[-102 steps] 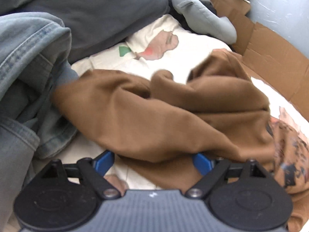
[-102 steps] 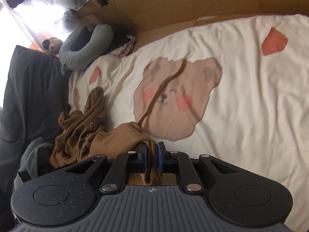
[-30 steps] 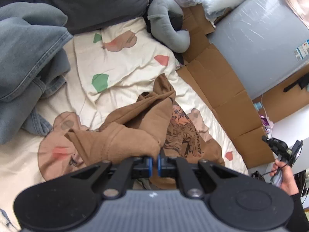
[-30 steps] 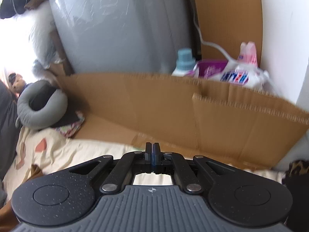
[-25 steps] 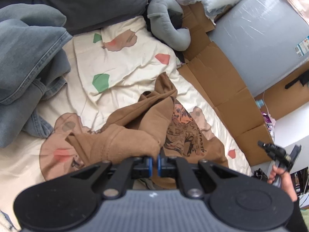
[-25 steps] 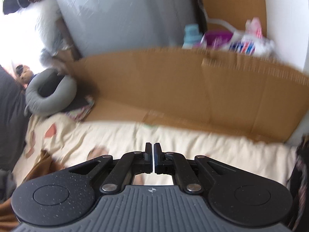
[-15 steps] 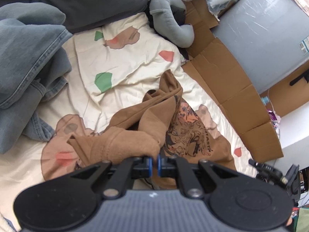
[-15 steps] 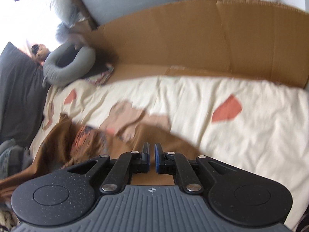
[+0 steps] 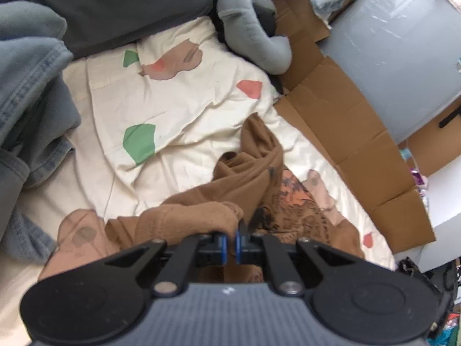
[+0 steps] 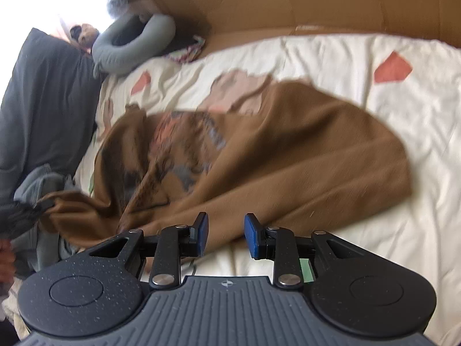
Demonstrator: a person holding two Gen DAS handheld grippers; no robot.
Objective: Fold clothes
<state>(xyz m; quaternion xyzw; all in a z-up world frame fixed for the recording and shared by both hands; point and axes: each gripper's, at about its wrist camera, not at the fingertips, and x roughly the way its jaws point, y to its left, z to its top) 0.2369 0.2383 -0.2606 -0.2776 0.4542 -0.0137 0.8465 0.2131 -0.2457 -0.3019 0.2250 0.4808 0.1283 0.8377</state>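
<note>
A brown T-shirt with a dark and orange print lies crumpled on the cream bedsheet. My left gripper is shut on a bunched edge of the shirt near the bottom of the left wrist view. In the right wrist view the same brown T-shirt spreads across the cream bedsheet, print facing up. My right gripper hovers at its near edge, jaws opening, blue pads apart and not pressing the cloth. The left gripper shows as a dark blur at the far left.
Blue denim clothes are piled at the left. A dark grey pillow and a grey neck pillow lie at the head of the bed. Brown cardboard lines the far side, with a wrapped grey panel behind it.
My right gripper swung down from the cardboard wall to the shirt's near edge and its jaws parted. My left gripper sank a little, still clamped on the shirt.
</note>
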